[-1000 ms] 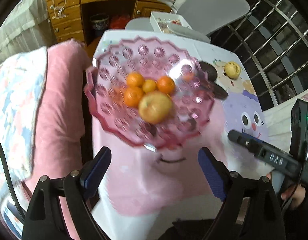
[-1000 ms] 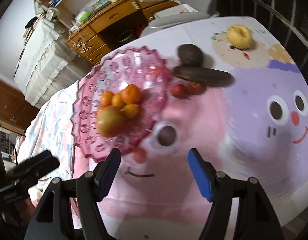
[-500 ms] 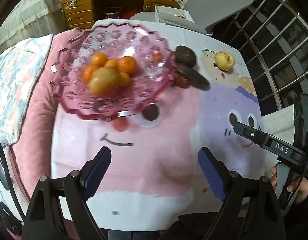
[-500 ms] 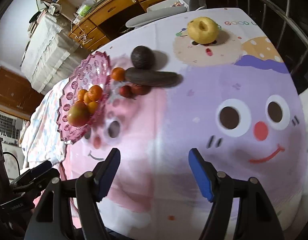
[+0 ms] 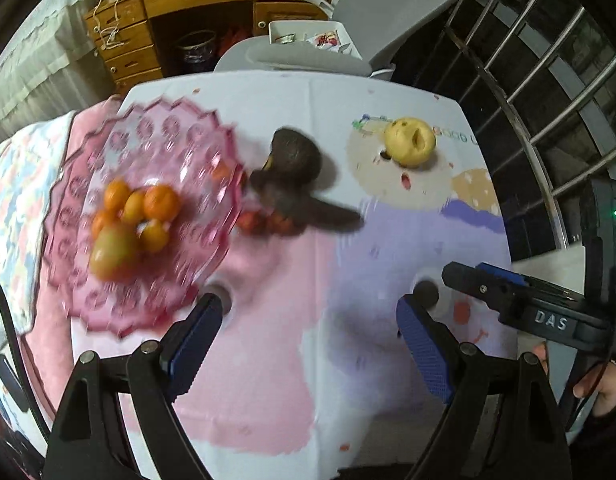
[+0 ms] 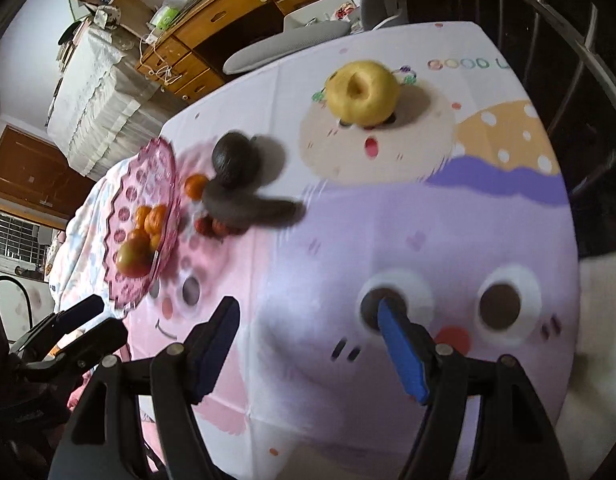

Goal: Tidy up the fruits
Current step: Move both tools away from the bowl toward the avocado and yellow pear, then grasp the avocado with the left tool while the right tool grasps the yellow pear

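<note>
Right wrist view shows both the right tool and left tool open and empty, the yellow apple well beyond the pink bowl, likely the next pick-up.

Swinging rightward across the cartoon tablecloth, both views; pink glass bowl sliding from centre toward the left edge and shrinking in the right wrist view. Yellow apple growing larger and coming toward the middle ahead of the right gripper. Dark avocado and long dark fruit moving closer to centre before the left gripper.
</note>
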### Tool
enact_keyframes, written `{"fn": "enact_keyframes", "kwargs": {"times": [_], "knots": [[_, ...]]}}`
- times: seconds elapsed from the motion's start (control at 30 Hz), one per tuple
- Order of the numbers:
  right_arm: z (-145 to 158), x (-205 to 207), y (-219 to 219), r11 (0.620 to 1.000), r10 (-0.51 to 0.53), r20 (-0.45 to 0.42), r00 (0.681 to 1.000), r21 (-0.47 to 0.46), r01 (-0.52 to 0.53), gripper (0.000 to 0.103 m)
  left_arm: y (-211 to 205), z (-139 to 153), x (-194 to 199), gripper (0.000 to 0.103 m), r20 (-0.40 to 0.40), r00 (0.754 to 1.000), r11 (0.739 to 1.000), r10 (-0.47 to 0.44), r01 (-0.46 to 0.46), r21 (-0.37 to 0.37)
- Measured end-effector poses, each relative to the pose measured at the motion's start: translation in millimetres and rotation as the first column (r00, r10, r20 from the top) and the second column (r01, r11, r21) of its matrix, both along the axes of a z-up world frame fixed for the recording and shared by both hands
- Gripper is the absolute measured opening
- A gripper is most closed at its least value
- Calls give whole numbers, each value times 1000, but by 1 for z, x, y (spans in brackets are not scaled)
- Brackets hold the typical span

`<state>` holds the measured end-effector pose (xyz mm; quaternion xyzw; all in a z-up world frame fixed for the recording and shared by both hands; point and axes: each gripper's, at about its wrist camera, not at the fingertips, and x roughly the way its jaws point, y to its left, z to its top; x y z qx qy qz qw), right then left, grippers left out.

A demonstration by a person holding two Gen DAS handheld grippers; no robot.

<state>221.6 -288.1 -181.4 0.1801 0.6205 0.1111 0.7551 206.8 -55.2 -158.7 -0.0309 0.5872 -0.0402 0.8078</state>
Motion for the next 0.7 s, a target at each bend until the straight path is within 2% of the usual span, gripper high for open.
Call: {"fn": "enact_keyframes", "kwargs": {"times": [0.07, 0.13, 0.5, 0.7], "knots": [[-1, 13, -7, 1000, -7, -2, 1000, 7, 7, 81, -9, -1, 20, 88, 4, 1000, 1000, 9, -9, 22], [-2, 29, -17, 1000, -19, -2, 1000, 15, 19, 82, -15, -4, 36, 88, 3, 1000, 999, 13, -13, 35], [-18, 120, -35, 998, -56, 17, 998, 30, 56, 83, -24, -43, 111, 88, 2, 998, 990, 62, -62, 128], [-42, 146, -34, 998, -62, 4, 998, 1, 62, 83, -21, -68, 139, 88, -18, 995, 984, 101, -97, 148]]}}
